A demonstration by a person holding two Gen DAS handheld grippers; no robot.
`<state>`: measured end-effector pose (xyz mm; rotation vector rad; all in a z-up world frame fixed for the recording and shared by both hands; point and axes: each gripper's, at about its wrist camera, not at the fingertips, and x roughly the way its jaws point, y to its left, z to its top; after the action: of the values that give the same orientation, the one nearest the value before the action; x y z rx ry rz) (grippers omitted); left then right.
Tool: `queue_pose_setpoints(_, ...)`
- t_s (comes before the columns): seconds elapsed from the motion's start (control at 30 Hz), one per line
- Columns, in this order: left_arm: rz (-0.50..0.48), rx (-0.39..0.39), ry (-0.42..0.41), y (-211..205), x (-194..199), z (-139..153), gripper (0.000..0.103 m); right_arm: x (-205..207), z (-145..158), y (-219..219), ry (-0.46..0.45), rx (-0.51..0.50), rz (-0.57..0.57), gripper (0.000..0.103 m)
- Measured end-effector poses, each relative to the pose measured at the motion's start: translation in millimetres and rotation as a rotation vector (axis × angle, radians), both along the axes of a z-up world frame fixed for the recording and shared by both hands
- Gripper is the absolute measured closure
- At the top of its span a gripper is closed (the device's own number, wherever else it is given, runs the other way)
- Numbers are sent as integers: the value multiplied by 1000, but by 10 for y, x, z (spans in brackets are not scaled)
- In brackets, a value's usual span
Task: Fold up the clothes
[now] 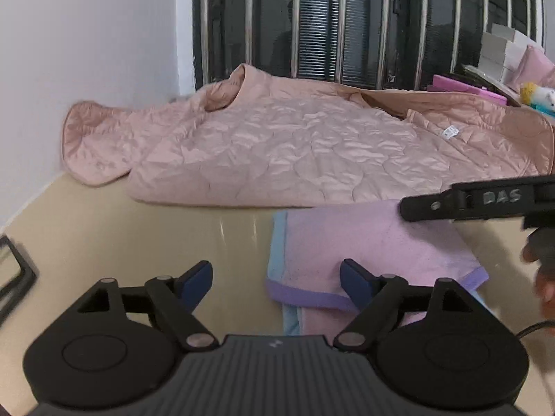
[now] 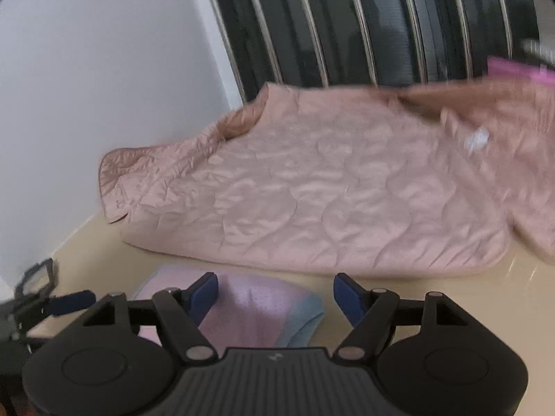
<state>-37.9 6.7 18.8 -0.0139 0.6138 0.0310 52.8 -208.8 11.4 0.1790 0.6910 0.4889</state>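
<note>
At the far left corner of the beige table (image 1: 104, 228), against the white wall (image 1: 86, 52), a sleeve of the pink quilted jacket (image 1: 277, 149) droops, and the jacket spreads rightward along the far edge under the barred window (image 1: 329, 24). Nearer the front edge the left gripper (image 1: 275, 279) stands spread, nothing between its pads. Right of it lies the folded lilac cloth (image 1: 374, 242); the right gripper (image 2: 275, 293) hangs over it, spread and empty.

The table (image 1: 104, 228) is smooth and tan. A big pink puffy jacket (image 1: 295, 145) lies spread out on the far side. A small folded purple cloth (image 1: 374, 256) with blue edges lies on the near side, just in front of the jacket.
</note>
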Motion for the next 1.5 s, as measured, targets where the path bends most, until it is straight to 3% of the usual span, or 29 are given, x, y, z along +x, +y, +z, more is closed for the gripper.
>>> queue_pose_setpoints(0.07,0,-14,8,34,8,-5,20,18,-72,42,21,-9,-2,30)
queue_pose_setpoints(0.27,-1,-50,35,164,-7,-71,18,-160,-136,252,-75,-180,30,30)
queue_pose_setpoints(0.43,-22,-62,68,186,-73,-48,18,-227,-119,339,-85,-219,46,30)
queue_pose_setpoints(0.53,-46,-61,76,168,-115,-45,18,-303,-117,367,-97,-217,71,45)
queue_pose_setpoints(0.6,-68,-61,75,157,-142,-48,20,-373,-109,384,-106,-213,90,63)
queue_pose_setpoints(0.63,-78,-62,74,155,-153,-50,23,-411,-106,401,-112,-214,97,67)
queue_pose_setpoints(0.7,-118,-86,73,150,-175,-37,40,-490,-98,448,-130,-232,108,76)
queue_pose_setpoints(0.77,-179,-133,79,138,-195,-22,87,-574,-89,517,-159,-275,109,82)
queue_pose_setpoints(0.8,-194,-157,82,125,-201,-23,93,-615,-84,549,-170,-296,108,84)
queue_pose_setpoints(0.83,-209,-182,86,111,-207,-25,94,-657,-79,581,-182,-316,106,86)
queue_pose_setpoints(0.97,-194,-159,47,32,-255,-11,98,-829,-40,635,-236,-382,85,90)
queue_pose_setpoints(1.1,-234,-123,-31,-114,-291,242,98,-938,142,467,-290,-364,36,91)
queue_pose_setpoints(1.17,-279,-143,-63,-185,-253,392,98,-956,282,372,-327,-370,9,91)
queue_pose_setpoints(1.37,-351,-166,-141,-383,248,829,98,-715,796,70,-425,-399,-52,91)
queue_pose_setpoints(1.5,-373,-191,-164,-494,769,1124,98,-225,1138,-40,-463,-430,-79,91)
